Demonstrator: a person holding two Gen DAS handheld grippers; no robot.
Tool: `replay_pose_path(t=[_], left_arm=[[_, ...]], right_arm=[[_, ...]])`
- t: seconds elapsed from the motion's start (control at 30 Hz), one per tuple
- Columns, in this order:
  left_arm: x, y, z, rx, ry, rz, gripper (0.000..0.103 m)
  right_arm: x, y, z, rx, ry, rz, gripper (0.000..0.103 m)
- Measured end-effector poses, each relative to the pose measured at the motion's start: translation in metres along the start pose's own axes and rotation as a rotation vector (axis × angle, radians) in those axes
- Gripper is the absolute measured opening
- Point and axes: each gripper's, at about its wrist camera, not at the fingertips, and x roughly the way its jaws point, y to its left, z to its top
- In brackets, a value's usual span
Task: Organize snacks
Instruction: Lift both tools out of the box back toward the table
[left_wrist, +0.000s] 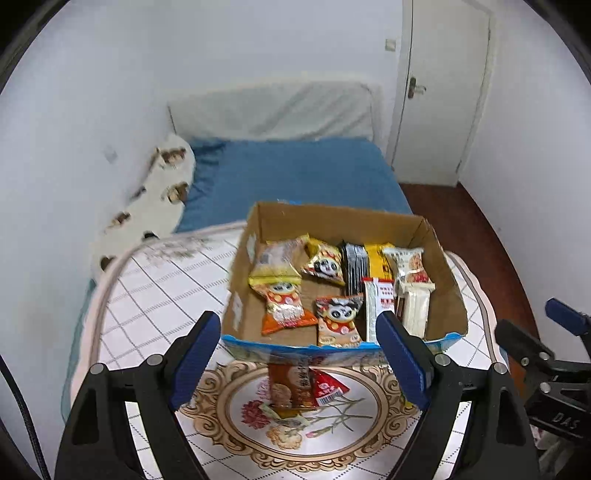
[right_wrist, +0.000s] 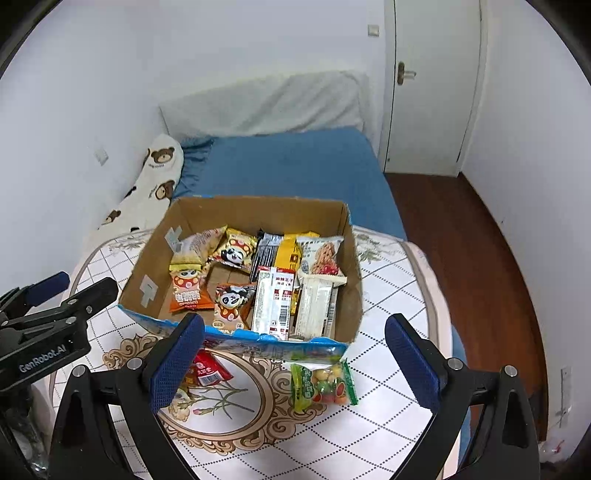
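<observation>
Grippers both gaping, empty: left gripper (left_wrist: 297, 354), right gripper (right_wrist: 293, 356). Next: green candy bag (right_wrist: 324, 384), lower centre, into brown cardboard box (right_wrist: 236, 210).

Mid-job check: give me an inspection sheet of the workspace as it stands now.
Surface: table with patterned cloth.
Job's things: cardboard box holding many snack packs; green candy bag, red packet and orange packet lie outside, in front of it.
Clutter: nothing seen.
Grippers: left gripper and right gripper both open, empty.
Cables: black cable at the left wrist view's edge.
Surroundings: blue bed, bear-print pillow, white door.
</observation>
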Motion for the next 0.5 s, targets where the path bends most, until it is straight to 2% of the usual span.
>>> replay_pose_path(t=[0.33, 0.5], left_arm=[[-0.052, -0.003, -0.017, -0.002, -0.076, -0.041, 0.086], [-0.055, -0.003, -0.027, 0.001, -0.061, -0.048, 0.086]], right_arm=[[-0.064, 0.004, -0.015, 0.013, -0.099, 0.013, 0.100], [-0.073, -0.002, -0.022, 0.045, -0.105, 0.033, 0.101]])
